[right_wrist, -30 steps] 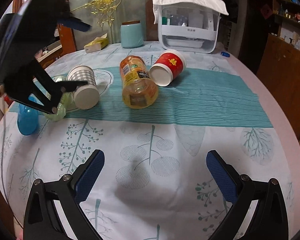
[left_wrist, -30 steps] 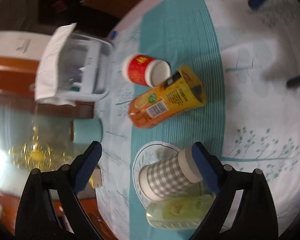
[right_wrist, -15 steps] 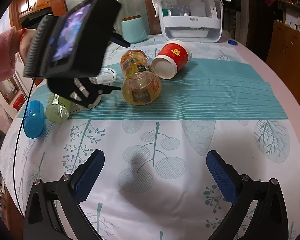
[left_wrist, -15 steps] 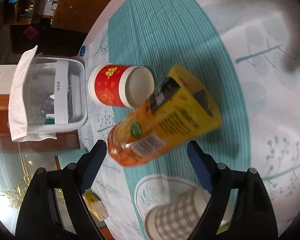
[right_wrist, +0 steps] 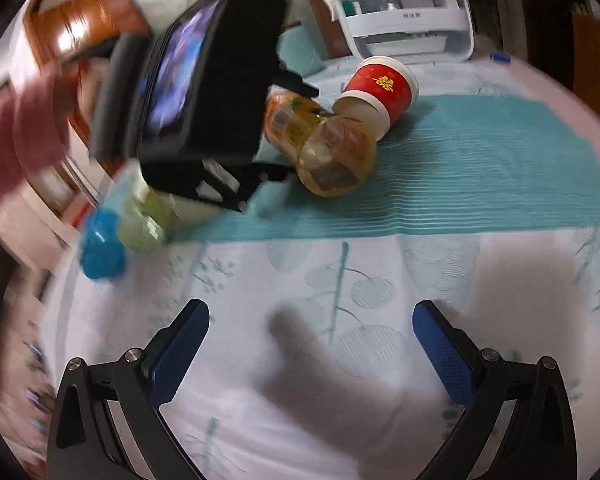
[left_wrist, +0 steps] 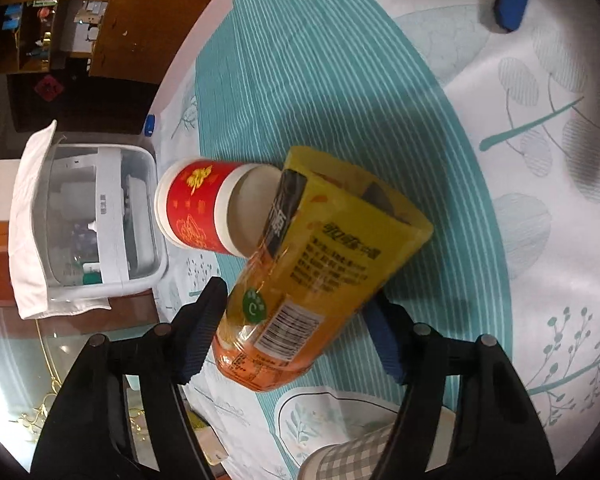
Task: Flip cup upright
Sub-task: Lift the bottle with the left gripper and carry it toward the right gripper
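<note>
Fingers [left_wrist: 204, 332] of the left gripper [left_wrist: 296, 332] now straddling the orange plastic cup [left_wrist: 320, 276], closer than half a second back; looks pinched, though contact hard to confirm. Lying on its side on the teal runner [left_wrist: 340, 92], touching the red paper cup [left_wrist: 196, 208]. Right gripper [right_wrist: 310, 344] spread wide, holding nothing. Lift-and-tilt probably next.

White storage box [left_wrist: 96, 224] behind; blue cap [right_wrist: 100, 246] left.
</note>
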Demonstrator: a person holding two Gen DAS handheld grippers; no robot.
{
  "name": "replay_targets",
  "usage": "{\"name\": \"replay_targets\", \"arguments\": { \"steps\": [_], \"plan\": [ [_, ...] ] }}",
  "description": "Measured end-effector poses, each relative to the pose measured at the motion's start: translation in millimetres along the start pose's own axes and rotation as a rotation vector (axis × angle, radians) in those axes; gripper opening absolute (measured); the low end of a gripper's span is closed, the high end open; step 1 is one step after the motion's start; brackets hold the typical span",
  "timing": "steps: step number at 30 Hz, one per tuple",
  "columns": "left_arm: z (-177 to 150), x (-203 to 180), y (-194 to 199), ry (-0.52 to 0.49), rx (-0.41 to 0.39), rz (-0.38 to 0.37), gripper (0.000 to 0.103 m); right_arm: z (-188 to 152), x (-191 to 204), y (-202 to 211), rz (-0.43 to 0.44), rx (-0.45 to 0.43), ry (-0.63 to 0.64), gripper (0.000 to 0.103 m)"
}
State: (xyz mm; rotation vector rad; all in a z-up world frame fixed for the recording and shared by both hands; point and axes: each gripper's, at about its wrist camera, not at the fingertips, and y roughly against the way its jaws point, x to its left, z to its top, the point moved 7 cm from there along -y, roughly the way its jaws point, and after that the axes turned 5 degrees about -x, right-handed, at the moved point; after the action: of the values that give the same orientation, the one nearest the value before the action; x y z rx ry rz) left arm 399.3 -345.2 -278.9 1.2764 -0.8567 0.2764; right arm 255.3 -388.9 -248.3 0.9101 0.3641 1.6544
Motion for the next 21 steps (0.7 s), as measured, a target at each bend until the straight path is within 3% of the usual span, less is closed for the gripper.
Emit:
{"name": "replay_targets", "arguments": {
  "steps": [6,11,17,21],
  "plan": [
    [8.6,-9.3,23.3,-0.016,-0.056,0.0,0.063,1.7,-5.3,0.0,0.024,-0.017,-0.038,0.103],
    [20.3,-2.3,56.1,-0.026,-0.103,0.048,0.063,0.5,-5.7,-2.8,0.032,-0.017,-0.047,0.103],
    [24.3,6.1,120.2,0.056,-0.129,0.044,0.063,-1.0,-9.9,5.5,0.053,-0.022,-0.074,0.103],
    [15.4,1.8,175.2,0.158,-0.149,0.07,0.063,-7.1,-8.2,13.9,-0.026,0.023,-0.096,0.103]
  ]
}}
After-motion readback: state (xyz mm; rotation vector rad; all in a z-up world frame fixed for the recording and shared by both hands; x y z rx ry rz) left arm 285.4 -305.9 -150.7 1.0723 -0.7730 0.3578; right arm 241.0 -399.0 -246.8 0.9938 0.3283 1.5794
